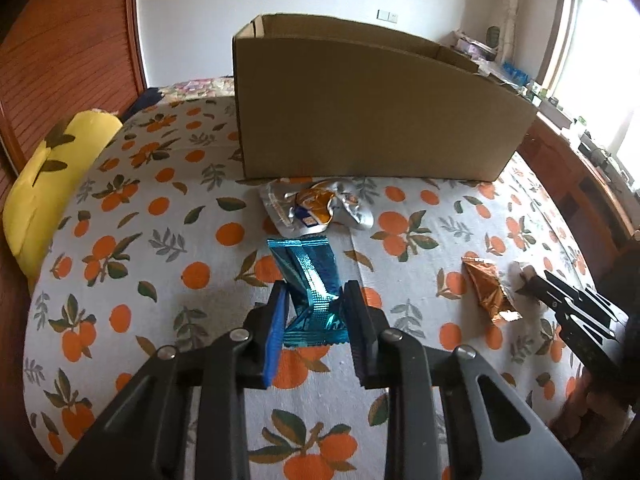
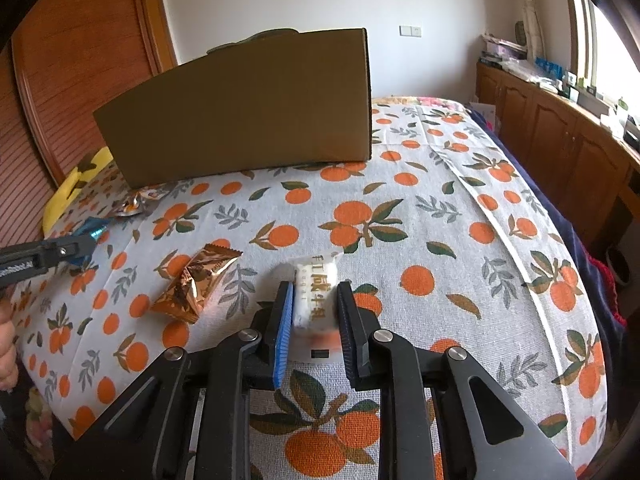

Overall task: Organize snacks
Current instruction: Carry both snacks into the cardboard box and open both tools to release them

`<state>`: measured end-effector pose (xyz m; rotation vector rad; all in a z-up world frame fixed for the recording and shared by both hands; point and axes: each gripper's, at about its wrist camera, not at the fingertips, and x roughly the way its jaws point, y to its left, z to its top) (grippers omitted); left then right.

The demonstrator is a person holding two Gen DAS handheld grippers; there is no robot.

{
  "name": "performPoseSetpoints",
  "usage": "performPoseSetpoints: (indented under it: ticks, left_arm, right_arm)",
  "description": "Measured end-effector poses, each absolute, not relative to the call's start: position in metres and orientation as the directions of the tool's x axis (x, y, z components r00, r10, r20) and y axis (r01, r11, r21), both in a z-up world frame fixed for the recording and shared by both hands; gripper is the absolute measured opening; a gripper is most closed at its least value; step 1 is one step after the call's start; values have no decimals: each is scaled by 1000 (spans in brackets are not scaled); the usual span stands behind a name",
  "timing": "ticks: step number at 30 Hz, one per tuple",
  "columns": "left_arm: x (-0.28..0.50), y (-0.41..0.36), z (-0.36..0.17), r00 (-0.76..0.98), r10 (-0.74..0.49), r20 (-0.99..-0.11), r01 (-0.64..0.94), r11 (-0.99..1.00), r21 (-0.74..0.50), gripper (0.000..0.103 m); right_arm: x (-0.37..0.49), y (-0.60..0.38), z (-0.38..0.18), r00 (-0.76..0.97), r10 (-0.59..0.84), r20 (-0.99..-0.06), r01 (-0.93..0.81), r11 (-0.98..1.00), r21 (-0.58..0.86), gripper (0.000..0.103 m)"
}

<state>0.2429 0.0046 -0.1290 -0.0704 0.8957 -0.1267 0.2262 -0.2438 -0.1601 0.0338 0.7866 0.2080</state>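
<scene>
Two hand-held grippers over a bed spread with an orange-print cloth [image 2: 420,216]. The left gripper [image 1: 314,300] is clamped on a blue foil packet [image 1: 310,276], whose long axis runs away from the jaws toward the far side. The right gripper [image 2: 312,300] is clamped on a white wrapped snack [image 2: 314,296], likewise aligned along the fingers. A cardboard box [image 1: 368,116] stands directly beyond both held packets, its near wall tall and its opening at the top; each packet would presumably have to be raised over that wall. A silver-and-orange pouch [image 1: 316,210] lies just before the box, nearer the left gripper. A copper-coloured packet [image 2: 196,284] lies between the two grippers, nearer the right one.
</scene>
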Motion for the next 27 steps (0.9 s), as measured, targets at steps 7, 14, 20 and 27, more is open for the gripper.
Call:
performPoseSetpoints:
  ticks: [7, 14, 20, 27]
  left_arm:
    - [232, 2, -111, 651, -149, -745, 108, 989, -103, 26]
    - [218, -7, -91, 677, -175, -715, 151, 984, -98, 26]
    - [203, -15, -72, 707, -191, -681, 183, 980, -85, 26]
    - [190, -18, -56, 733, -206, -648, 197, 976, -88, 26]
  right_arm:
    - [223, -247, -155, 691, 214, -691, -180, 976, 123, 20]
    - [205, -249, -125, 722, 217, -656, -196, 975, 107, 20]
    - [191, -251, -95, 750, 242, -615, -213, 969, 122, 20]
    - [175, -247, -69, 778, 255, -574, -239, 965, 105, 20]
